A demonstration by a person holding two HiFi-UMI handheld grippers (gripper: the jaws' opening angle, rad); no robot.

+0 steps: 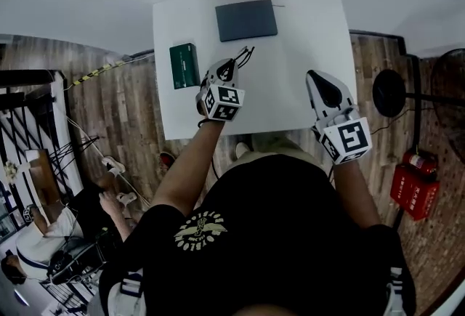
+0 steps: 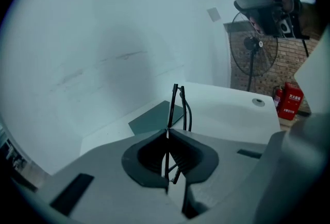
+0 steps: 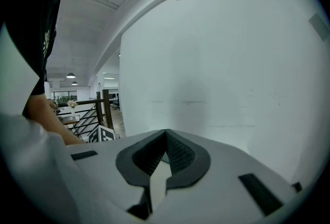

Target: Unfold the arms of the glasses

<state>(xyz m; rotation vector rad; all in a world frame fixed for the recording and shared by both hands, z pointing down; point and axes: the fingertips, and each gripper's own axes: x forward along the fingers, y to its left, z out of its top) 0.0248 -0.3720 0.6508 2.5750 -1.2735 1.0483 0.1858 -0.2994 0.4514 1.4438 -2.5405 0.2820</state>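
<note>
the glasses (image 2: 176, 107) poke out past the tips of your left claw (image 2: 167, 131), which is clenched on their thin black frame, seemingly clear of the white table (image 1: 290, 111). the arms look folded close against the front, so i judge nothing is unfolded yet. your right claw (image 3: 165, 133) is pinched together on nothing, well apart from the left one. beyond the left claw's tips lies a dark grey case (image 1: 246, 19).
</note>
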